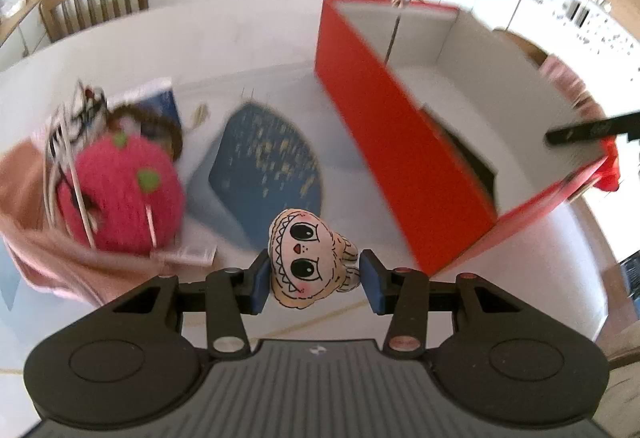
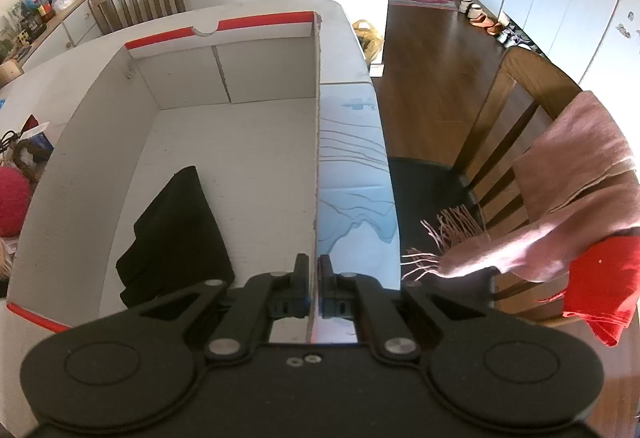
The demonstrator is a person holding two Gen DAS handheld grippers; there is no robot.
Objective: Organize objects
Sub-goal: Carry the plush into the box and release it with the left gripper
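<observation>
The left hand-held gripper (image 1: 316, 280) grasps a small plush doll (image 1: 310, 262) with big black eyes between its 2 blue pads (image 1: 258, 284), lifted clear of the white desk (image 1: 248, 38). Only the left wrist view shows what lies ahead of this gripper: a blue patterned pouch (image 1: 264, 166) just beyond the doll, a pink knitted ball (image 1: 124, 190) ahead to its left on a pink cloth (image 1: 36, 222), and the red outer wall of the box (image 1: 396, 142) ahead to its right.

The right hand-held gripper (image 2: 319, 288) is clenched on the box's near wall (image 2: 317, 142), the thin cardboard edge pinched between its fingers. Only the right wrist view shows the box's white interior, where a black cloth (image 2: 176, 234) lies ahead and left of that gripper, and a chair (image 2: 516, 110) to its right draped with a pink fringed scarf (image 2: 568, 206) and a red cloth (image 2: 604, 282).
</observation>
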